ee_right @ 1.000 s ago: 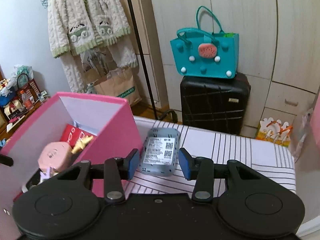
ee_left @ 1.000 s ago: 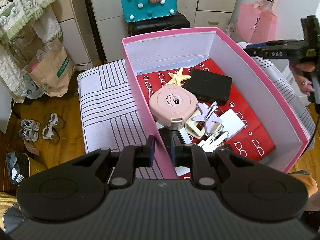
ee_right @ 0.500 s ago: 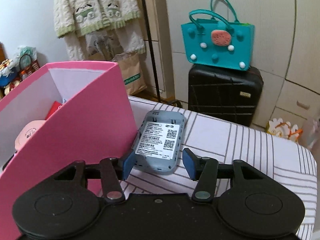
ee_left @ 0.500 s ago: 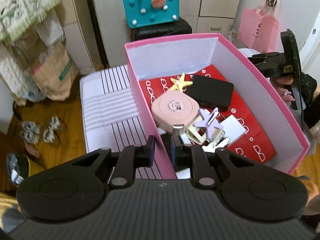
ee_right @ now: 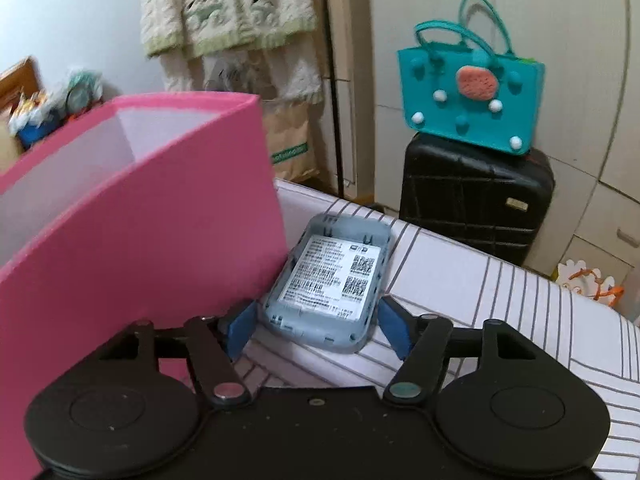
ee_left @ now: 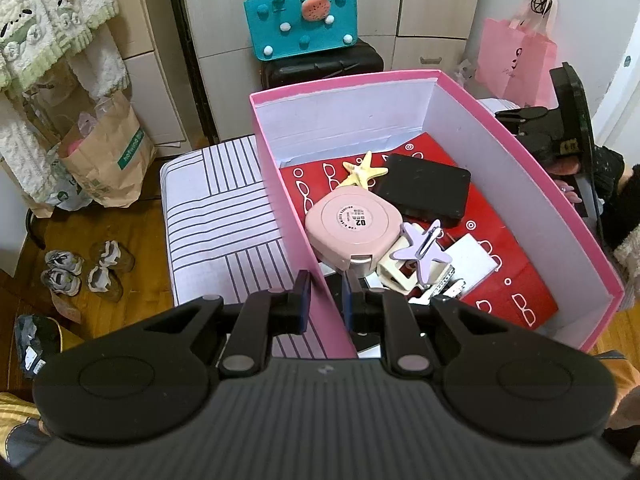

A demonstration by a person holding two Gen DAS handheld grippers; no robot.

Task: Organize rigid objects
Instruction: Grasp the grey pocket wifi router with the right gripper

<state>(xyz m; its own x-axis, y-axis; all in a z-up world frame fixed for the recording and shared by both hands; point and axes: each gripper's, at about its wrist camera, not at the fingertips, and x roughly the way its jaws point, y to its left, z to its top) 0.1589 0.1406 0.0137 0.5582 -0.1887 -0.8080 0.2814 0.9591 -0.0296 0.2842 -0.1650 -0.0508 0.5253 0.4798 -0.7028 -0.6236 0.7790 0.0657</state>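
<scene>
The left gripper is clamping the pink box wall. The right gripper, jaws just widening, is straddling the grey device without contact, at the box's 3 o'clock side.

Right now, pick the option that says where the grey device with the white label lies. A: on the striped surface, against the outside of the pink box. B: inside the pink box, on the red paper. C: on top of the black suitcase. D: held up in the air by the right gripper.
A: the grey device lies flat on the striped surface, against the pink box's outer wall, between the open right gripper's fingers.
</scene>
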